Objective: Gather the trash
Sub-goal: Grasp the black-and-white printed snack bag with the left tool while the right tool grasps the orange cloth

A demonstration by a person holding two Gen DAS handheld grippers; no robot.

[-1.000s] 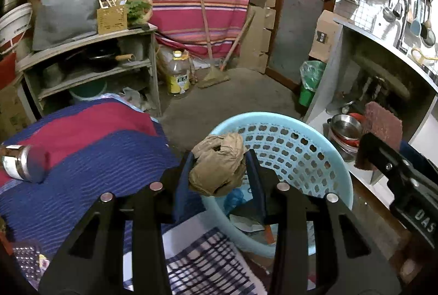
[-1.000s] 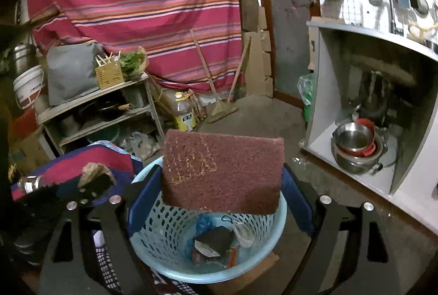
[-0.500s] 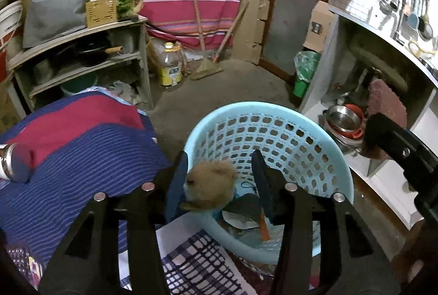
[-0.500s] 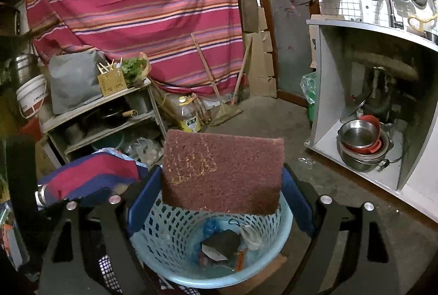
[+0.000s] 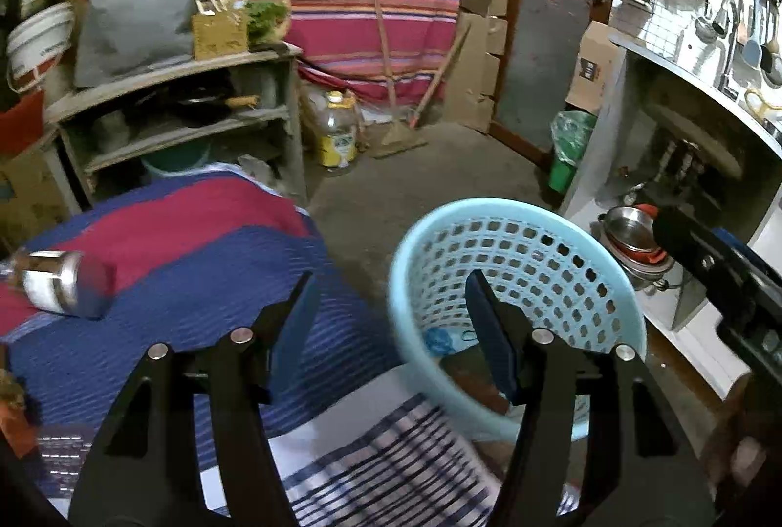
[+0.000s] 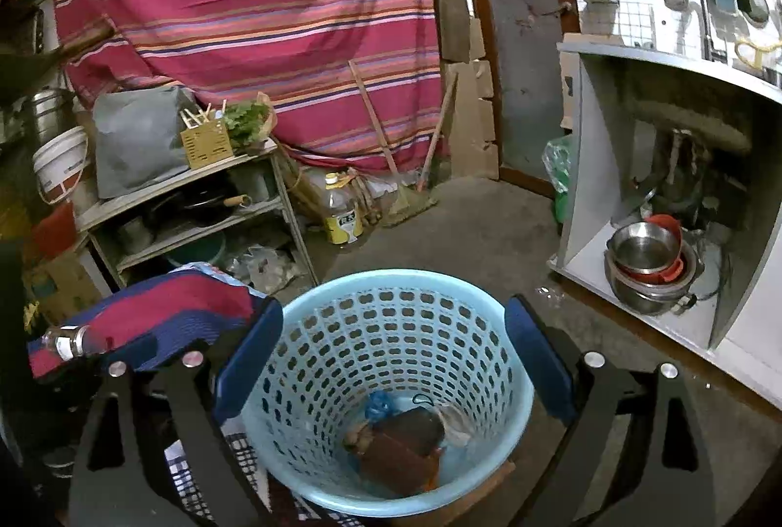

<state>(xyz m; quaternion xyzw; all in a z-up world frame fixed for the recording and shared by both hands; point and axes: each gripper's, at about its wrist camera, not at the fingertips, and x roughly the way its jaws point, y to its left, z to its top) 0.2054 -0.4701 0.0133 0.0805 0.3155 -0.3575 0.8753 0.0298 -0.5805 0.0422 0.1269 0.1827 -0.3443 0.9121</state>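
A light blue perforated basket point(image 6: 391, 331) stands on the floor below both grippers. On its bottom lie a maroon scouring pad point(image 6: 398, 453), a crumpled brown paper point(image 6: 354, 439), a blue wrapper point(image 6: 379, 405) and other scraps. My right gripper point(image 6: 395, 307) hangs over the basket's mouth, its jaws opening with nothing between them. My left gripper point(image 5: 388, 282) hovers at the left rim of the basket point(image 5: 513, 277), jaws opening and empty.
A blue and red striped cloth point(image 5: 171, 258) covers the table at left, with a metal-capped jar point(image 5: 58, 287) lying on it. A checked cloth point(image 5: 391, 468) lies in front. A shelf point(image 5: 185, 126), an oil bottle point(image 6: 342, 219) and steel bowls point(image 6: 645, 253) stand around the floor.
The left gripper opened and the crumpled brown paper fell into the basket. The right gripper let go of the maroon pad, which now lies in the basket. The left gripper shifted left.
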